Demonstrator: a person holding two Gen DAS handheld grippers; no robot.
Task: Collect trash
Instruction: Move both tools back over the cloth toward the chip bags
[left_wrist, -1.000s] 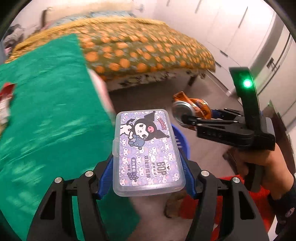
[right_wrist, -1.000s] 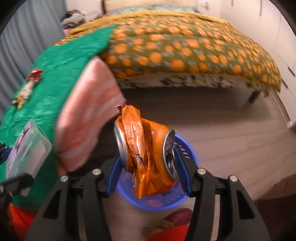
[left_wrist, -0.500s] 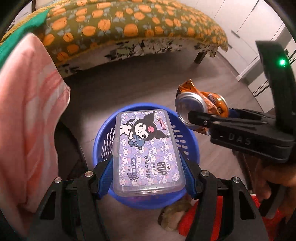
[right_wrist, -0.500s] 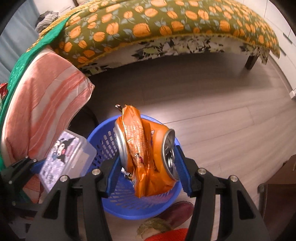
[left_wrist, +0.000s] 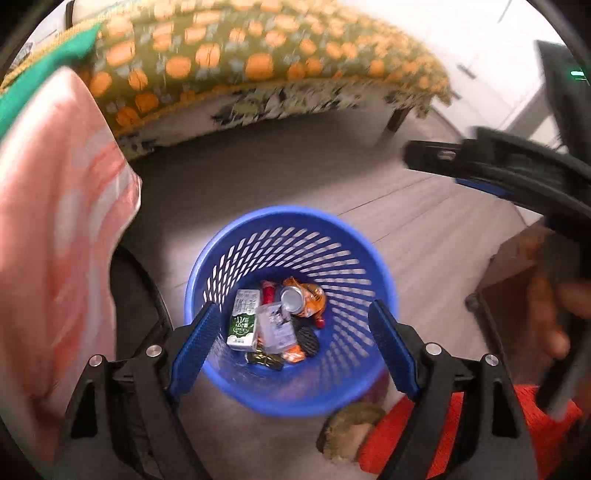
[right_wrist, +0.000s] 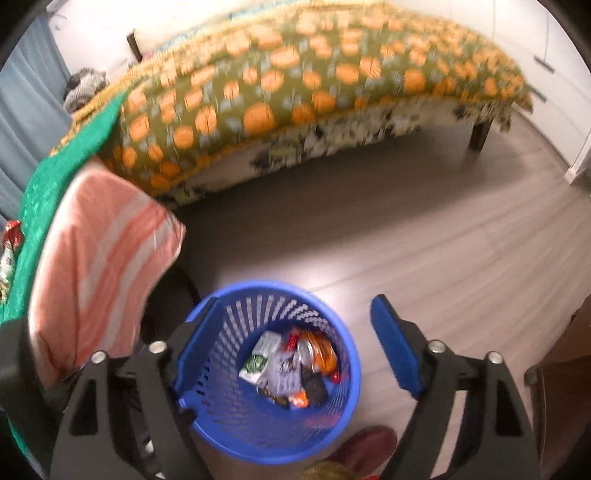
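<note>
A blue slotted waste basket (left_wrist: 343, 384) stands on the floor below both grippers; it also shows in the right wrist view (right_wrist: 332, 435). Inside lie the crushed orange can (left_wrist: 303, 300), the clear cartoon-print box (left_wrist: 275, 326), a green and white carton (left_wrist: 243, 319) and other scraps. The can (right_wrist: 317, 350) and the box (right_wrist: 282, 371) show in the right wrist view too. My left gripper (left_wrist: 293, 345) is open and empty above the basket. My right gripper (right_wrist: 291, 350) is open and empty above it; its side shows in the left wrist view (left_wrist: 517, 177).
A pink striped cloth (right_wrist: 99, 266) hangs off a green-covered surface (right_wrist: 55, 177) at left, where a red wrapper (right_wrist: 11, 236) lies. A bed with an orange-spotted cover (right_wrist: 314, 74) stands behind. Feet in slippers (left_wrist: 351, 432) are by the basket.
Both grippers opened. The box dropped from the left gripper and the crushed can from the right, and both now lie in the basket.
</note>
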